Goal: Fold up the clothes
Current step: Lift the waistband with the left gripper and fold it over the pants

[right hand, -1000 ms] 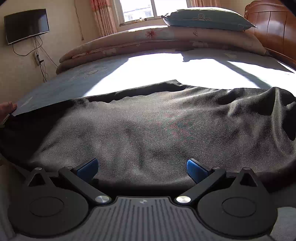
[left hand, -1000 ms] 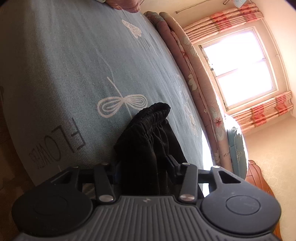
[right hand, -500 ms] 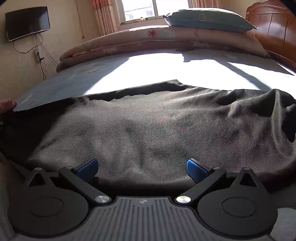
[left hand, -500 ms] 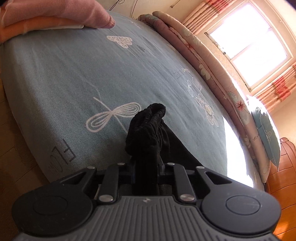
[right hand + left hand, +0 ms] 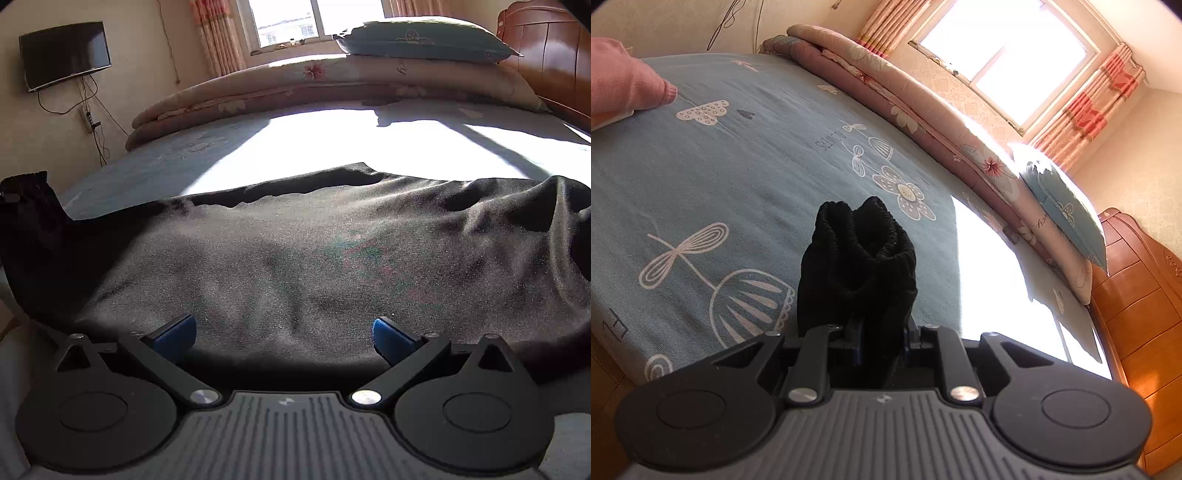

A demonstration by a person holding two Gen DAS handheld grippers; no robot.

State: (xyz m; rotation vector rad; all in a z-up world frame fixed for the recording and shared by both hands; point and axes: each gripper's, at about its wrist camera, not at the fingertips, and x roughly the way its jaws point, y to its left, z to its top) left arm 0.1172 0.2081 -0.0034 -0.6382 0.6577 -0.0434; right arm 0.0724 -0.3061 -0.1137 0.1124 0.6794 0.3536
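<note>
A black garment (image 5: 314,258) lies spread across the near part of the bed. Its ribbed elastic end (image 5: 857,254) sticks up bunched between the jaws of my left gripper (image 5: 879,332), which is shut on it and holds it lifted above the blue sheet. In the right wrist view that raised end (image 5: 29,206) shows at the far left. My right gripper (image 5: 284,332) hovers low over the near edge of the garment, its blue pads (image 5: 175,330) wide apart and open, with nothing between them.
The bed has a blue flower-print sheet (image 5: 720,166). A rolled floral quilt (image 5: 295,85) and a blue pillow (image 5: 424,38) lie along the window side. A wooden headboard (image 5: 550,55) is at the right. Folded pink clothes (image 5: 624,85) lie at the bed's far end. A TV (image 5: 64,53) hangs on the wall.
My left gripper closed tight on the garment's ribbed end, rose with it and rolled toward level. In the right wrist view the cloth's left end lifted. The right gripper stayed still.
</note>
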